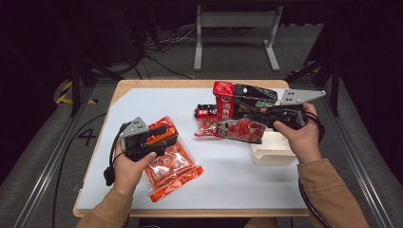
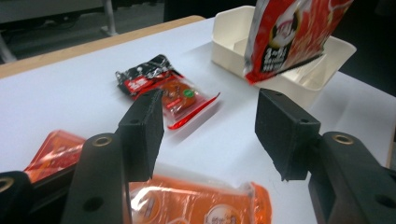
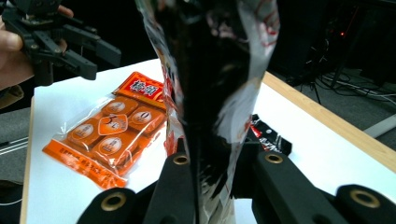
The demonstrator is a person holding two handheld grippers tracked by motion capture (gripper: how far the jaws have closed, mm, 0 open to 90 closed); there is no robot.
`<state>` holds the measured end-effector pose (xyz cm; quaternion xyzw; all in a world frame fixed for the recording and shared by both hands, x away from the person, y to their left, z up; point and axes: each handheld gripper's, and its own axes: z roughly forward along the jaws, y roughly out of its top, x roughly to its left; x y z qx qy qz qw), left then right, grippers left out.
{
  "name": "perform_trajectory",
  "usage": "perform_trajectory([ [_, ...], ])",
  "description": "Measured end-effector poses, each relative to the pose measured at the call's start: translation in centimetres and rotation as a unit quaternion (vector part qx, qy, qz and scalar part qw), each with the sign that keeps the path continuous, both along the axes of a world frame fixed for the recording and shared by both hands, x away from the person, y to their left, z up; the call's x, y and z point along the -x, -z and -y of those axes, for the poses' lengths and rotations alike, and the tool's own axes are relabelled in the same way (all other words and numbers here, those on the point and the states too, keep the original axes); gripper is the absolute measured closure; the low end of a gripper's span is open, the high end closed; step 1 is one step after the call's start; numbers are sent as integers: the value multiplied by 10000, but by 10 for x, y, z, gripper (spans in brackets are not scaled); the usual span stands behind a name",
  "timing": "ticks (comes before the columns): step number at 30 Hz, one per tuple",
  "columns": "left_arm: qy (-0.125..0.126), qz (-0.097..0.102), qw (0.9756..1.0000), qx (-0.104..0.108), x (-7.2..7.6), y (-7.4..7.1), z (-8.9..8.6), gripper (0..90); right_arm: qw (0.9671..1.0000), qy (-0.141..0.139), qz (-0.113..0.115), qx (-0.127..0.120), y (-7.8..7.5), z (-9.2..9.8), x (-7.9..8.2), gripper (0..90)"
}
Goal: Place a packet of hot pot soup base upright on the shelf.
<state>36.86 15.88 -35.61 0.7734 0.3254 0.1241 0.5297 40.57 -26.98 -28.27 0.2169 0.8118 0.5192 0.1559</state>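
Left gripper [image 1: 164, 134] poised with jaws apart and nothing between them, just above the orange snack pack [image 1: 172, 171] lying flat on the white worktop [image 1: 228, 175] near the front left edge. Right gripper [image 1: 254, 115] clamped tight on a black-and-red crinkled bag [image 1: 242, 111], held up off the worktop, partly above the white tray [image 1: 273, 151] at the right side, the bag's lower part hanging over the tray's near rim in the left gripper view. Behind, lying on the worktop, a small black packet [image 1: 205, 111] and a small red-edged clear packet [image 1: 206, 127], touching each other.
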Motion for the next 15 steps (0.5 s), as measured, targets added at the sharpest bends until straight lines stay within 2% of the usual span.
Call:
perform_trajectory([
  [8,-155,29,9996,-228,3,10,-12,423,9999,100,80,7,-6,12,-10,831],
  [10,-179,-15,9993,-323,5,13,-15,420,9999,116,95,-15,-7,15,-12,831],
  [15,-223,-69,9989,-400,6,17,-22,414,9998,155,155,-29,-10,25,-20,831],
])
